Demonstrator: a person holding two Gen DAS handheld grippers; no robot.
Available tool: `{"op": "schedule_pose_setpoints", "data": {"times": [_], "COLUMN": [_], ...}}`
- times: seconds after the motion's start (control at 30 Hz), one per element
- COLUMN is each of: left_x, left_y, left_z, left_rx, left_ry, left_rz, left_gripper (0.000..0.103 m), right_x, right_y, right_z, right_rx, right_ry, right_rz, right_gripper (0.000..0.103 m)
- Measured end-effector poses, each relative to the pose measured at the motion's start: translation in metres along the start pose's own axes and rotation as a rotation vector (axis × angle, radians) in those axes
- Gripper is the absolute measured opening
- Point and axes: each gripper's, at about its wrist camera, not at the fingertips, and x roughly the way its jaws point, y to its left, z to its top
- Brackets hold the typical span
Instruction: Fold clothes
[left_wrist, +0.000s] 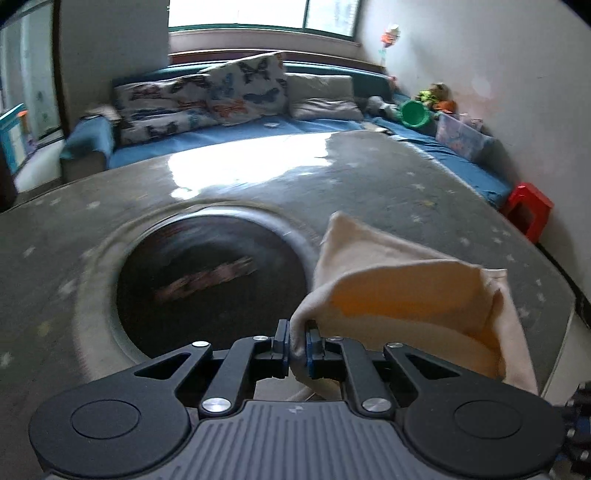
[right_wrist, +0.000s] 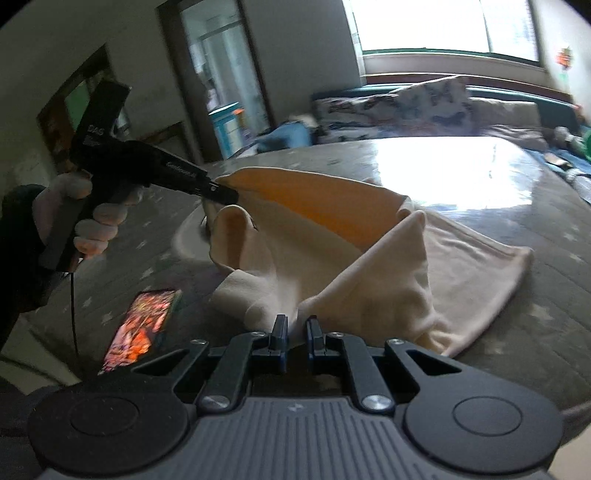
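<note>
A cream garment (right_wrist: 388, 266) with an orange inside lies partly lifted on the grey round table (right_wrist: 554, 295). My left gripper (left_wrist: 296, 341) is shut on one edge of the cream garment (left_wrist: 399, 280) and holds it up above the table's dark round centre. In the right wrist view that left gripper (right_wrist: 225, 194) appears at the left, a gloved hand (right_wrist: 92, 221) around its handle, pinching the cloth's far corner. My right gripper (right_wrist: 296, 332) is shut on the near edge of the garment, which drapes between the two grips.
A dark round plate (left_wrist: 210, 280) sits in the middle of the table (left_wrist: 406, 184). A phone (right_wrist: 142, 325) with a lit screen lies at the near left. Behind the table runs a blue sofa (left_wrist: 258, 129) with butterfly cushions; a red stool (left_wrist: 530, 208) stands at the right.
</note>
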Motion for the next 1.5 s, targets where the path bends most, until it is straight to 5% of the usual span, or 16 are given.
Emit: {"op": "schedule_pose_setpoints", "data": {"times": [0.2, 0.4, 0.53, 0.67, 1.0, 1.27, 1.5], "left_x": [-0.018, -0.033, -0.046, -0.06, -0.072, -0.03, 0.025], "left_y": [0.047, 0.074, 0.07, 0.068, 0.054, -0.007, -0.048], "left_z": [-0.042, -0.076, -0.071, -0.061, -0.053, -0.052, -0.049], "left_rx": [-0.067, -0.125, -0.088, -0.031, 0.155, 0.351, 0.473], "left_ry": [0.035, 0.079, 0.035, -0.015, -0.101, -0.063, 0.009], "left_rz": [0.1, 0.09, 0.099, 0.117, 0.144, -0.071, -0.148], "left_gripper": [0.009, 0.013, 0.02, 0.039, 0.051, 0.051, 0.051], "right_x": [0.017, 0.016, 0.023, 0.031, 0.058, 0.102, 0.125], "right_y": [0.021, 0.019, 0.011, -0.007, -0.025, -0.019, -0.01], "right_z": [0.006, 0.021, 0.035, 0.049, 0.077, 0.112, 0.108], "right_rx": [-0.082, -0.087, -0.058, -0.028, 0.0, -0.039, -0.132], "right_ry": [0.064, 0.041, 0.009, -0.013, -0.018, 0.076, 0.184], "right_rz": [0.074, 0.057, 0.02, -0.014, -0.026, 0.029, -0.01], "right_gripper": [0.009, 0.011, 0.011, 0.016, 0.021, 0.024, 0.024]}}
